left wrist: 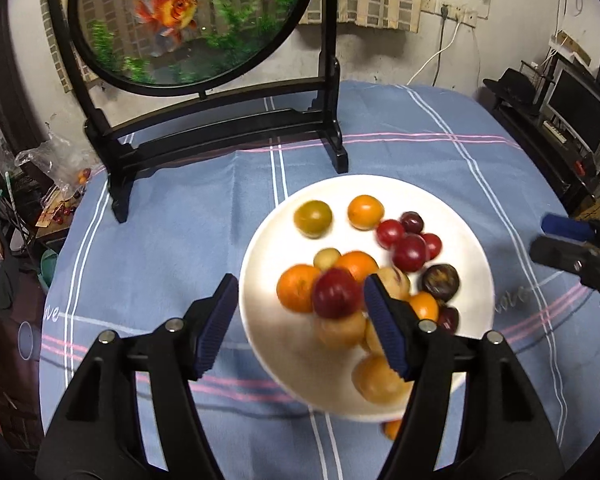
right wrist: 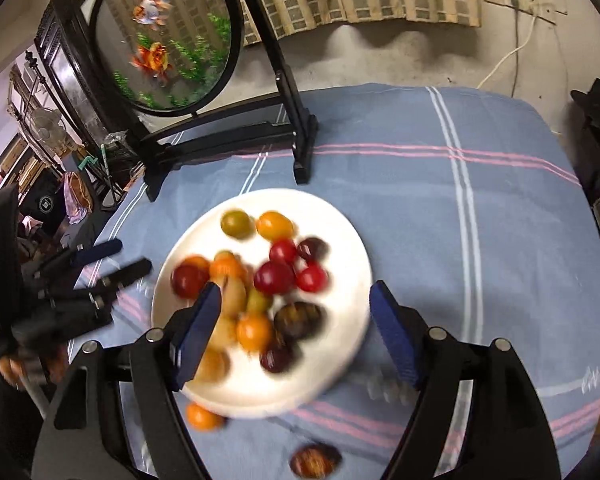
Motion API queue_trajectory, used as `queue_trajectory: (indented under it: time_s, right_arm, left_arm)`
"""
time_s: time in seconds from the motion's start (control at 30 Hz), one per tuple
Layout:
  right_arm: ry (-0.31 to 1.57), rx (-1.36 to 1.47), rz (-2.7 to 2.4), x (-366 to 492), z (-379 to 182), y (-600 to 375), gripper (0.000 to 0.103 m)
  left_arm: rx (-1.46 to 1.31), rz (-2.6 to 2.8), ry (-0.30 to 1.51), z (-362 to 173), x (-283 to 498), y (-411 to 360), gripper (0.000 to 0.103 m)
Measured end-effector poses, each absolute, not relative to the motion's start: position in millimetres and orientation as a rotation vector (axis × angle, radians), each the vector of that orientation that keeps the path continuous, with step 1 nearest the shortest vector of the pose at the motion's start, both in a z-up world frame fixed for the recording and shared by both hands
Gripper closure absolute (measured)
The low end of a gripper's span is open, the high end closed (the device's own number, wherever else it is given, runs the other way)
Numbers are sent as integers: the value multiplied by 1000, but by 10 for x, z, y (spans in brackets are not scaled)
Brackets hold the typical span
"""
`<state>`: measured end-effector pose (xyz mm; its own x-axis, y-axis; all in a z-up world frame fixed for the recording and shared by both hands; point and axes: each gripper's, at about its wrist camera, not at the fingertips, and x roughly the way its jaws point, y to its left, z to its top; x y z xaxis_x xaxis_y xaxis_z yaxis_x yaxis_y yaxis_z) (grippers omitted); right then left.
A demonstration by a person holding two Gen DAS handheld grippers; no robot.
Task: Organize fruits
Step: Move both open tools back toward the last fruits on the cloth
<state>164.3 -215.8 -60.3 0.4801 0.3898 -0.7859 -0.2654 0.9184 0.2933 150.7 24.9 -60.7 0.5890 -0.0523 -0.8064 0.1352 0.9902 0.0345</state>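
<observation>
Left gripper (left wrist: 300, 316): jaws spread wide, nothing between the pads; it hovers over the near-left part of the plate, its left finger over the cloth and its right finger over the fruit. In the right wrist view it shows at the left edge (right wrist: 104, 258), blurred.

Right gripper (right wrist: 296, 320): jaws parted, holding nothing; it hangs above the near half of the plate, left finger over the yellow fruit, right finger past the plate's right rim. In the left wrist view only its tips show at the far right (left wrist: 556, 240).

Plate (left wrist: 276, 352): white, round, on the cloth in front of the screen's stand.

Fruit on plate: a greenish one (left wrist: 313, 218) and an orange one (left wrist: 365, 212) lie apart at the far side; red plums (left wrist: 409, 252) cluster at the right; oranges (left wrist: 298, 288), a red plum (left wrist: 336, 293) and pale yellow fruit (left wrist: 380, 378) are heaped in the middle and near side — blurred, so exact contacts cannot be told; a dark plum (left wrist: 440, 282) sits just right of the heap.

Fruit off plate: an orange (right wrist: 204, 417) on the cloth touching or just beside the near rim; a dark reddish fruit (right wrist: 315, 460) lies nearer still, apart from the plate.

Cloth (left wrist: 420, 152): blue with white and pink stripes.

Screen (left wrist: 184, 20): round goldfish picture in a black stand, upright at the far-left of the table.
</observation>
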Motion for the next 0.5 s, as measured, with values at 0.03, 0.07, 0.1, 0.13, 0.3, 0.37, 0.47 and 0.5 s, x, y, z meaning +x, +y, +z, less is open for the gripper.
queue_trajectory:
  time_s: [0.03, 0.07, 0.1, 0.13, 0.3, 0.37, 0.47, 0.5]
  right_arm:
    - [996, 138, 399, 1519, -616, -2212, 26]
    - [1000, 133, 396, 1384, -637, -2258, 26]
    - [1002, 125, 389, 1249, -667, -2294, 26]
    - [1009, 120, 384, 1119, -710, -2323, 26]
    - [1045, 34, 351, 518, -1044, -2343, 26]
    - [1060, 1, 335, 384, -1171, -2318, 26]
    - [1075, -33, 331, 270, -1312, -2262, 26]
    - [1077, -41, 329, 259, -1334, -2246, 26]
  left_arm:
    - [91, -114, 930, -576, 1397, 249, 34]
    - [88, -114, 924, -560, 1315, 247, 32]
    - [84, -117, 920, -545, 1200, 239, 30]
    - [84, -121, 920, -547, 1139, 235, 30]
    - [62, -137, 969, -720, 674, 186, 29]
    - [55, -157, 1016, -896, 496, 117, 28]
    - [33, -193, 1087, -1131, 355, 8, 28]
    - [35, -197, 1104, -1199, 333, -38, 28]
